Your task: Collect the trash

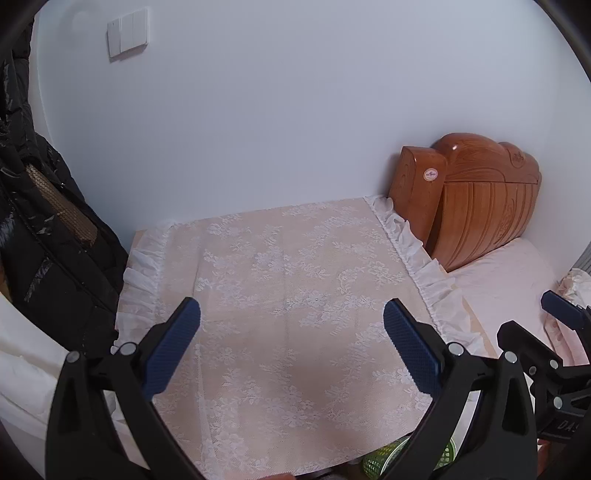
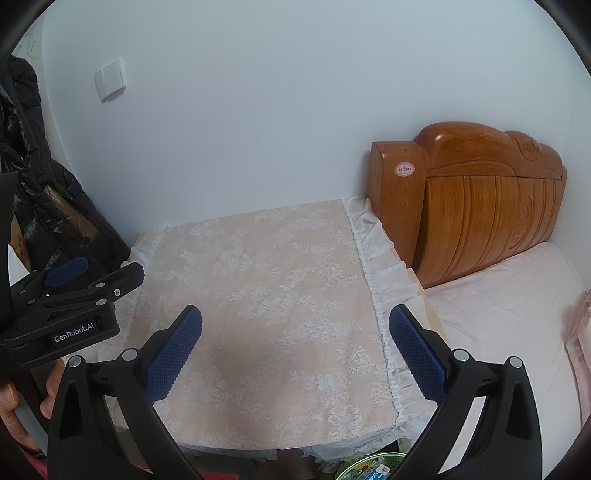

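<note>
Green mesh bin, partly seen at the bottom edge of the left wrist view, below the front edge of the desk; the same bin shows at the bottom of the right wrist view with small printed wrappers inside, contents too cropped to name. Desk, pale wood showing at its right edge, stands against the wall; covered by a peach lace cloth with white floral pattern and white ruffled trim on both sides; nothing lies on the cloth. Left tool: black frame, blue textured pads, jaws spread wide over the cloth, holding nothing; its body also appears at the left of the right wrist view, gripped by a hand at the lower left edge. Right tool: same build, jaws spread wide above the cloth, holding nothing; part of it shows at the right edge of the left wrist view. Bed with pale pink sheet, just beside the desk on the right. Carved wooden headboard with a round sticker, against the wall. Black puffer jacket hanging at left. White wall switch, upper left on the wall.
</note>
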